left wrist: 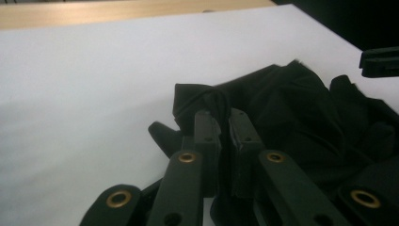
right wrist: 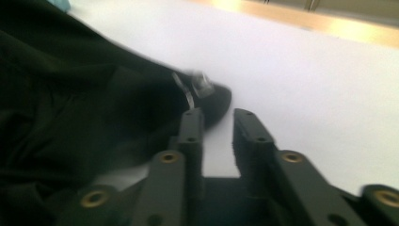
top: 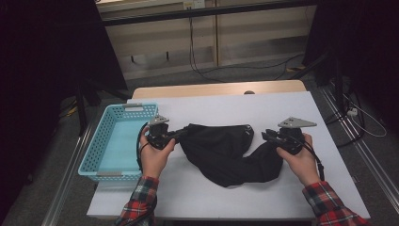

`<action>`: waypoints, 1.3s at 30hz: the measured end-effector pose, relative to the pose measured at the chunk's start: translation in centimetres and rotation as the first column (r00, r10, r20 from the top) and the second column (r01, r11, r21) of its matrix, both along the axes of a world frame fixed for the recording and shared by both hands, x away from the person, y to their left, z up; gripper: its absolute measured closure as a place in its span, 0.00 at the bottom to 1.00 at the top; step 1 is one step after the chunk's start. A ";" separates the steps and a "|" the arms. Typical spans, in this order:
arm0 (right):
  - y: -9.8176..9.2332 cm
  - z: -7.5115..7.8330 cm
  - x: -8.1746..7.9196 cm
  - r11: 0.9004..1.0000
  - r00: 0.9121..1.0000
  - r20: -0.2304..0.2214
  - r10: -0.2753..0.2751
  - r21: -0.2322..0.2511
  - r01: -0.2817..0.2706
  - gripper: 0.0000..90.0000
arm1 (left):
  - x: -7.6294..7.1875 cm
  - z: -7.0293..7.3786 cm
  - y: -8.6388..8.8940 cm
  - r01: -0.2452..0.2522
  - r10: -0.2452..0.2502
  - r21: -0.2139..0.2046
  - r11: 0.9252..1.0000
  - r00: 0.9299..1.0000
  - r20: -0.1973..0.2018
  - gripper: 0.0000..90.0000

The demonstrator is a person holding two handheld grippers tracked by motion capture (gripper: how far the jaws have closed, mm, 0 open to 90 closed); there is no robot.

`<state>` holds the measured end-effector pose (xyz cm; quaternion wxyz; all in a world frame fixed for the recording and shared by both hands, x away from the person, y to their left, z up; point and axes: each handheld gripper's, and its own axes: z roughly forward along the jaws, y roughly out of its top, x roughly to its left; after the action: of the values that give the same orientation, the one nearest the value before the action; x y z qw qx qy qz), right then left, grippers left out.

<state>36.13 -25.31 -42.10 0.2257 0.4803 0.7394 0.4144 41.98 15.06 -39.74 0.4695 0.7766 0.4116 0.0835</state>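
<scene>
Dim room beyond the white-covered table (top: 282,101): grey floor (top: 244,73), pale wooden cabinet (top: 244,33), trailing black cables (top: 202,70).

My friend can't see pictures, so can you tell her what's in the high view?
A person's two hands hold grippers over a crumpled black cloth on a white table. The left gripper pinches the cloth's left end; the right gripper is by its right end. An empty blue basket sits at the left.
</scene>
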 end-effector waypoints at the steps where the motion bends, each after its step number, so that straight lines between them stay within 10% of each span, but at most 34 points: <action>1: 0.2 -0.2 0.1 1.000 1.000 -0.012 0.005 -0.007 -0.006 0.76 | 0.0 -0.1 0.0 -0.001 0.002 0.004 1.000 1.000 -0.005 0.94; 17: 3.2 -3.9 3.8 1.000 0.988 -0.152 -0.013 -0.008 0.012 0.71 | 0.1 -0.3 0.5 -0.001 0.002 0.009 1.000 1.000 -0.023 0.93; 25: 4.4 -3.9 3.8 1.000 0.988 -0.151 0.022 -0.001 -0.023 0.75 | 0.0 -0.2 0.1 0.018 -0.018 -0.003 1.000 1.000 -0.019 0.93; 31: 5.2 -3.8 3.7 0.998 0.988 -0.142 0.061 -0.017 -0.064 0.95 | -0.1 -0.1 0.1 0.019 -0.019 -0.004 1.000 1.000 -0.016 0.93; 39: 2.3 -1.7 2.8 1.000 0.995 -0.101 -0.003 0.028 0.006 1.00 | -0.1 0.0 0.5 0.013 -0.014 -0.022 1.000 1.000 -0.017 0.93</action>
<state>38.92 -23.02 -43.82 0.1821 0.5054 0.7428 0.3996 41.92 15.56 -39.76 0.4751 0.7748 0.4115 0.0690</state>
